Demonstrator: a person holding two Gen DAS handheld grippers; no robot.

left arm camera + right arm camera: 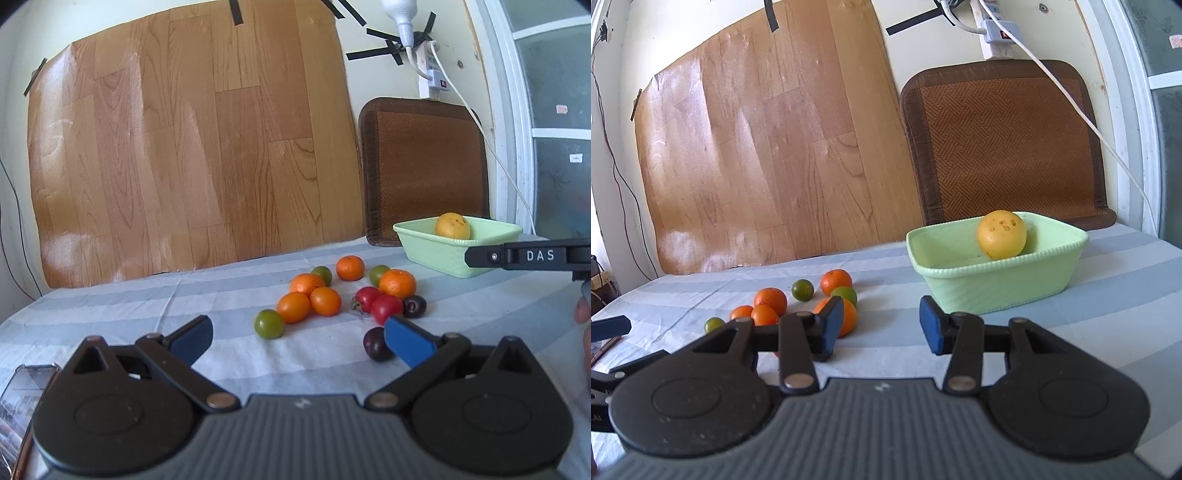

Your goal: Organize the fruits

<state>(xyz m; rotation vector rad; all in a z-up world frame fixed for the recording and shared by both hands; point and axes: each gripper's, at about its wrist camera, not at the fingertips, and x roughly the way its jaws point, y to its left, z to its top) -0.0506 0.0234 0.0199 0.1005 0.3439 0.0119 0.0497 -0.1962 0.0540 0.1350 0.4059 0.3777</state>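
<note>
Left gripper (297,341) hangs low over the bench (147,314) with its blue pads spread wide, nothing between them. Right in front of it sits the fruit pile on the striped cloth: a green one (269,324) nearest, two small orange ones (293,307) touching each other, bigger oranges (397,283) behind, a pair of red ones (386,308) side by side, and two dark plums — one (414,306) just beside the reds, the other (376,344) partly hidden by the gripper's right pad.

Right gripper (882,325) is also apart and empty, pointed at the bare cloth between the pile and the green tub (997,284). Its left pad covers part of an orange (849,317). From the left view you only see its side as a black bar reaching across the tub's front.

The tub sits off to the right of the pile, well apart from it, near the back of the bench. Inside — one yellow fruit (1001,234) with a few brown spots, resting toward the far wall.

A phone (22,402) lies at the near left edge. Behind everything there's a wood-pattern sheet (184,147) taped to the wall and a brown woven mat (1004,144) leaning behind the tub.
</note>
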